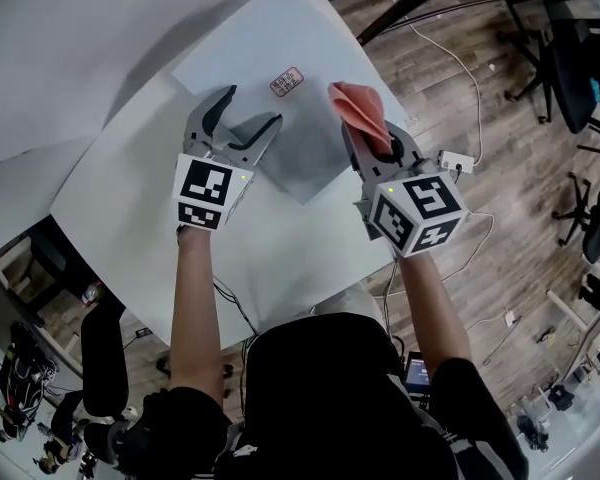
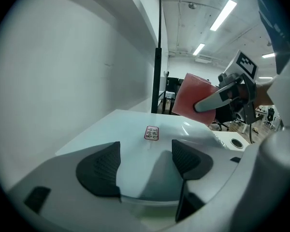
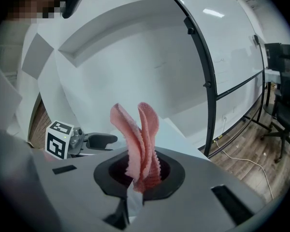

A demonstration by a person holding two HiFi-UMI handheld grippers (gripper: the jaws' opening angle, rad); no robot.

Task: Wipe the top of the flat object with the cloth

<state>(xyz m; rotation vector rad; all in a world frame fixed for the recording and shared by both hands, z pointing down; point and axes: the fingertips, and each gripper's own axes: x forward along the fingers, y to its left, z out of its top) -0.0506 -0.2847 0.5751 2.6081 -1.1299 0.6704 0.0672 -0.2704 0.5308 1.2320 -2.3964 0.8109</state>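
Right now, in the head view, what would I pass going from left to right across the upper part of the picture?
left gripper → small label → pink cloth → black office chair

1. The pink cloth with little bumps (image 3: 137,144) looks soft and rough
2. The flat pale grey board (image 2: 130,139) is smooth and shiny, with light glinting on it
3. The white table top (image 1: 130,198) looks smooth and dull
4. The brown floor (image 1: 520,168) is wood planks
5. The black pads (image 2: 100,170) on the left gripper (image 2: 145,166) look dull and dotted
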